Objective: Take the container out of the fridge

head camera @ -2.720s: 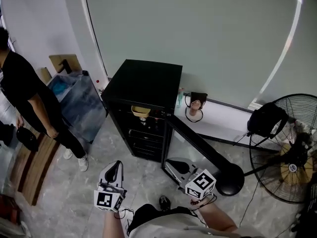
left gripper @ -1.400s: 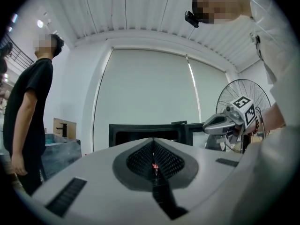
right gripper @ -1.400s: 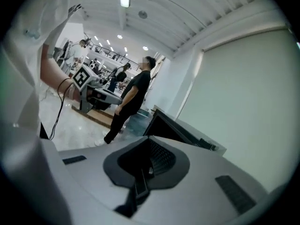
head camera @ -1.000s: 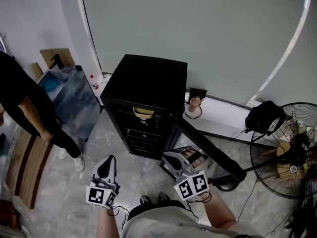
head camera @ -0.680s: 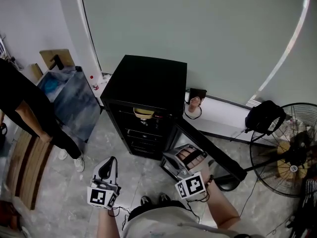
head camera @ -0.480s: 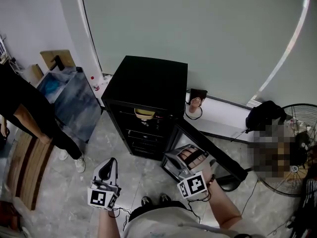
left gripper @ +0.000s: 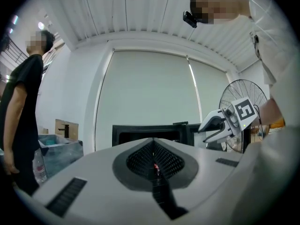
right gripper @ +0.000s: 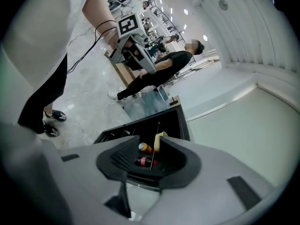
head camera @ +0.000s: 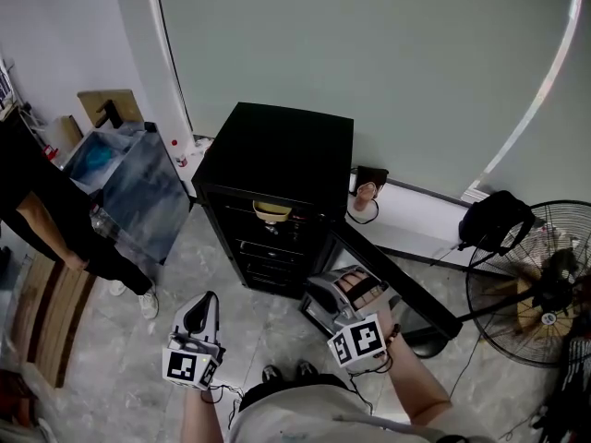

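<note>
Fridge (head camera: 277,150) stands with its door (head camera: 388,280) swung out to the right, and the container (head camera: 271,211) sits on the top shelf inside, well apart from both grippers. The right gripper (head camera: 323,301) points down toward the opening; its jaws have just been opening and show only a narrow gap with nothing between them. The left gripper (head camera: 199,314) hangs level off to the side, jaws closed and empty. Here's the worry: that slim gap looks too tight for the container's rim, so going in like this could shove it back instead of catching it. A can (right gripper: 144,147) and a bottle (right gripper: 143,161) lie close by the container in the right gripper view, so a loose approach could knock them. The door edge sits right beside the right hand, an easy bump on the way in or out.
</note>
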The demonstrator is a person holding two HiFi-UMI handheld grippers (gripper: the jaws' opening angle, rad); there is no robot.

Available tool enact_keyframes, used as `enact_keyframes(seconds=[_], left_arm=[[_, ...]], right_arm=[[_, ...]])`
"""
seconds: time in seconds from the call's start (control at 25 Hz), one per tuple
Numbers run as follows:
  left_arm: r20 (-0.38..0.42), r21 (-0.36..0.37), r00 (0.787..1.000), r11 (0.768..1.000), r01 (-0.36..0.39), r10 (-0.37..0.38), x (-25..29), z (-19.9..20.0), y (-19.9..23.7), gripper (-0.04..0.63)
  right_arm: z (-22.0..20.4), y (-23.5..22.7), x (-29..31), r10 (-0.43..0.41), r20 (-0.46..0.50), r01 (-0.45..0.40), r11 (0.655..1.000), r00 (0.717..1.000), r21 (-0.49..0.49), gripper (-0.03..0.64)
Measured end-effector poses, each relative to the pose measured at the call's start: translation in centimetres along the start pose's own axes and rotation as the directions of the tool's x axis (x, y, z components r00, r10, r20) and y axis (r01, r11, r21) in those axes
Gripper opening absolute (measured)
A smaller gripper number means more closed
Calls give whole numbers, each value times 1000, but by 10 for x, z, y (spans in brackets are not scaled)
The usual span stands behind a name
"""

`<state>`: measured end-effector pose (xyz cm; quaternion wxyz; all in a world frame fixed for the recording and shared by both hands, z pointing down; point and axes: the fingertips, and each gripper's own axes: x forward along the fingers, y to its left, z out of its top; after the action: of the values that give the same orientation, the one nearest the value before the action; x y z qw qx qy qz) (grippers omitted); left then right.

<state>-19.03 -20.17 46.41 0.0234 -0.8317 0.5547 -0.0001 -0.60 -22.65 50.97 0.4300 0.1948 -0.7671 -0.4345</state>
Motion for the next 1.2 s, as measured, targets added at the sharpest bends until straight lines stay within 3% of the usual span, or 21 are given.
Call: enact_keyframes(seconds=[0.04, 0.08, 0.24, 0.68, 1.2], left_arm=[[1, -2, 1000, 1000, 0, 0, 0, 0, 1, 6], [1, -4, 1000, 1000, 1, -1, 0, -1, 1, 6], [-2, -9, 1000, 1000, 3, -3, 0, -3, 1, 6], [-12, -15, 1000, 1000, -3, 3, -1, -7, 10, 6], [-32, -48, 999, 998, -29, 28, -25, -31, 35, 6]], right_arm=[[1, -2, 1, -6, 5, 6, 1000, 1000, 19, 202], [2, -5, 2, -15, 11, 14, 999, 1000, 36, 255], [4, -15, 2, -58, 23, 57, 996, 998, 70, 301], [-9, -20, 34, -44, -92, 51, 996, 995, 76, 307], [-13, -45, 134, -30, -183, 55, 989, 983, 134, 307]])
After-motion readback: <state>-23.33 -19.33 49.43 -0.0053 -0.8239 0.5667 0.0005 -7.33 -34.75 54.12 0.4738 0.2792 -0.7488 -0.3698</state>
